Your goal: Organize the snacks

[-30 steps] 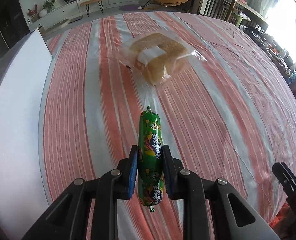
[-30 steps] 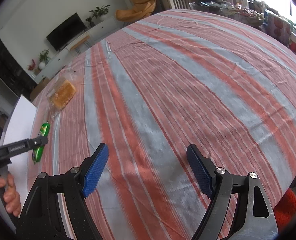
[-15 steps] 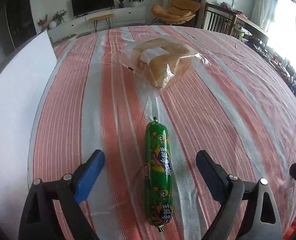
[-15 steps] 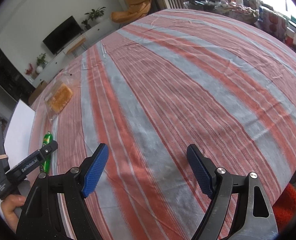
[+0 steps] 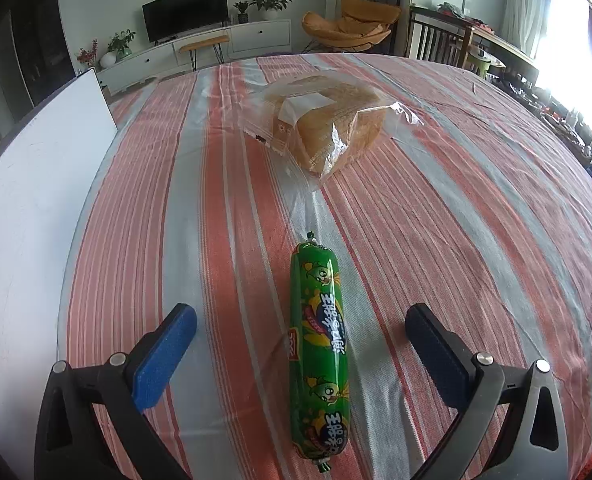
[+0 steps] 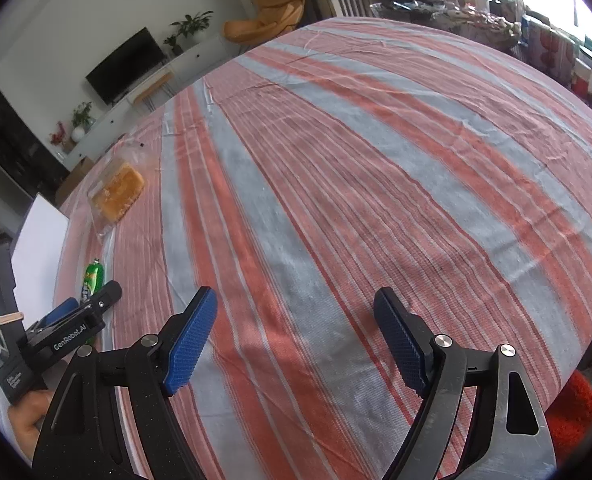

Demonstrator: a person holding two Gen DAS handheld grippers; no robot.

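Snacks on view are two: a green corn sausage (image 5: 320,354) and a bagged bread loaf (image 5: 324,120), both lying on the striped tablecloth (image 5: 436,240) of the worktop. Sausage lies lengthwise between the left claw (image 5: 300,344) pads, touching neither; that claw's jaws are opening and already wide, so the sausage is released, resting on the cloth at near left. Bread sits farther along the same line, well apart from the sausage, roughly in a row with it. A white board (image 5: 28,208) runs along the left edge beside both.

Right claw (image 6: 296,344) hangs spread over bare cloth at the near middle, nothing between its pads.

Judgement: sausage placement looks done, lined up behind the bread. No other snacks show on the large open stretch of cloth to the right, so what is left cannot be told; possibly more items come from out of view, or the task is near its end.
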